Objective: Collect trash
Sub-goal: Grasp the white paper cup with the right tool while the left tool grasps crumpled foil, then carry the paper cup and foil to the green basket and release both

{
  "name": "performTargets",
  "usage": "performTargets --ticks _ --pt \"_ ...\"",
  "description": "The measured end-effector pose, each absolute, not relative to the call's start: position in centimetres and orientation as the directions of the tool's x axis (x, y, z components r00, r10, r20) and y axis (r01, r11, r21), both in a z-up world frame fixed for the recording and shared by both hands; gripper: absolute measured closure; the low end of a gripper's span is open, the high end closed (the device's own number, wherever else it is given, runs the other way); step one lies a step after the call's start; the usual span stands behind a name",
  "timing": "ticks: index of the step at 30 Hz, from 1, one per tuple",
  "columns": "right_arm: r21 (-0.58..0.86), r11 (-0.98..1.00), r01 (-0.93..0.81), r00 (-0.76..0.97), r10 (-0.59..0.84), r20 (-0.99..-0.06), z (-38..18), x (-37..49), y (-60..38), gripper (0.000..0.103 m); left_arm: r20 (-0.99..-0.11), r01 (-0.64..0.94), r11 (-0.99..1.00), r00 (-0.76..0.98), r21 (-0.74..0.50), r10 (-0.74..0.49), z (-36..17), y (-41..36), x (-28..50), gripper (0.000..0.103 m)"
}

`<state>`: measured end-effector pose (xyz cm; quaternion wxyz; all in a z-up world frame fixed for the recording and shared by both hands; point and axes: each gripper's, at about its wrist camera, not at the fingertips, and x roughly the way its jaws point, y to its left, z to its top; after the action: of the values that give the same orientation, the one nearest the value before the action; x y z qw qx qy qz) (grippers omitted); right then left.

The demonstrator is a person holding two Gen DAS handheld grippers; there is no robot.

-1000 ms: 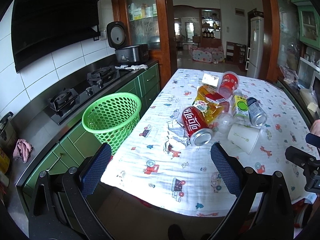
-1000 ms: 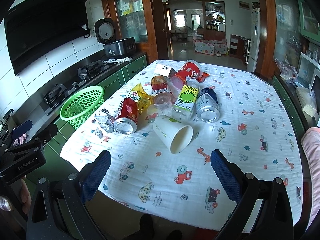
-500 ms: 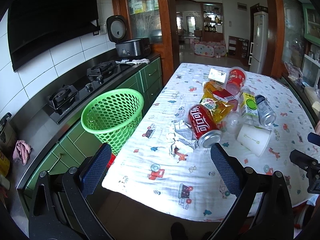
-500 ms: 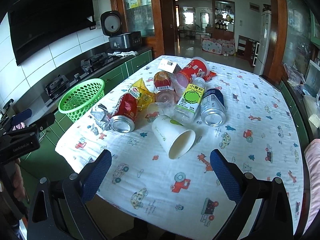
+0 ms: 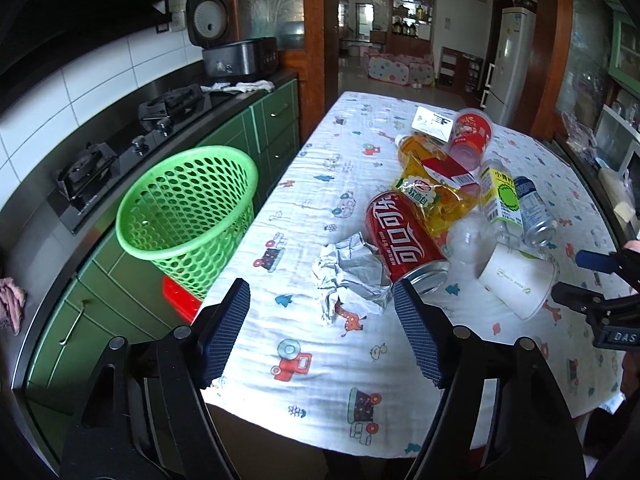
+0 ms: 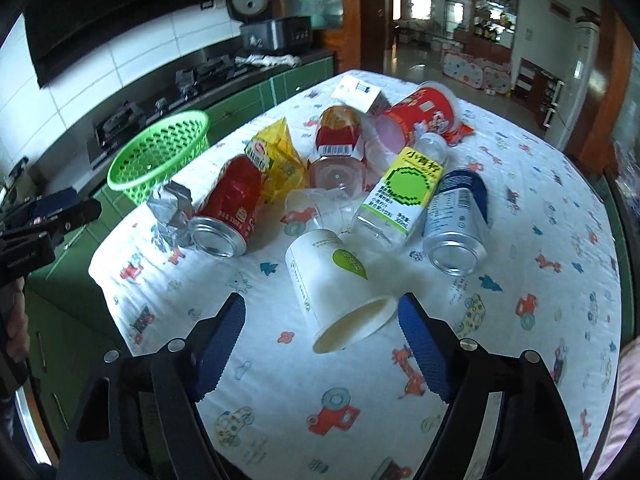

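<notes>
Left wrist view: the left tool [image 5: 322, 326] has come down closer to the crumpled foil [image 5: 352, 276], jaws wide apart and empty, so a first pickup looks imminent. The green basket [image 5: 188, 210] waits beside the counter [image 5: 320, 380]; its bottom is hidden.

Right wrist view: the right tool [image 6: 322, 338], likewise spread and empty, has advanced on the paper cup [image 6: 336, 288]. The clear cup [image 6: 320, 208] is hard to make out.

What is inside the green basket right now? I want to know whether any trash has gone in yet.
Nothing shows inside the green basket: the left wrist view looks down through its mesh wall to the bottom and finds no trash. The near inner wall is hidden by the rim. Something red sits under it, unidentifiable.
</notes>
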<state>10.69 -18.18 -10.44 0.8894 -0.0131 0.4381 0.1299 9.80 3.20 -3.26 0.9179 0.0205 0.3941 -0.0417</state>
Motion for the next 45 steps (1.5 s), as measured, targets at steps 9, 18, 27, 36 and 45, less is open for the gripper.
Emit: performTargets --ticks 9,18,27,36,45 --pt "-0.041 0.927 -0.372 0.482 0.156 -0.862 -13.8 14.5 -16.6 0.027 -0.785 0.183 0.981 0.599 -0.058 -0.158 -6.3 2.9 13.9 0.038" --pt "-0.105 0.891 -0.442 0.434 0.110 -0.894 -15.6 16.2 -15.7 0.038 -0.826 0.241 0.958 0.501 -0.155 -0.259 -9.5 2.5 16.8 0.039" --pt "-0.083 0.904 -0.419 0.425 0.114 -0.898 -15.7 16.1 -15.8 0.042 -0.824 0.255 0.942 0.468 -0.219 -0.319 -10.8 2.8 17.8 0.053" --pt "0.005 0.926 -0.377 0.418 0.175 -0.892 -14.4 14.8 -15.9 0.043 -0.805 0.291 0.932 0.487 -0.217 -0.340 -9.5 3.7 16.7 0.080" --pt "0.086 0.901 -0.425 0.443 0.289 -0.849 -10.1 14.4 -12.8 0.043 -0.773 0.281 0.934 0.534 -0.221 -0.343 -7.0 6.2 15.3 0.088"
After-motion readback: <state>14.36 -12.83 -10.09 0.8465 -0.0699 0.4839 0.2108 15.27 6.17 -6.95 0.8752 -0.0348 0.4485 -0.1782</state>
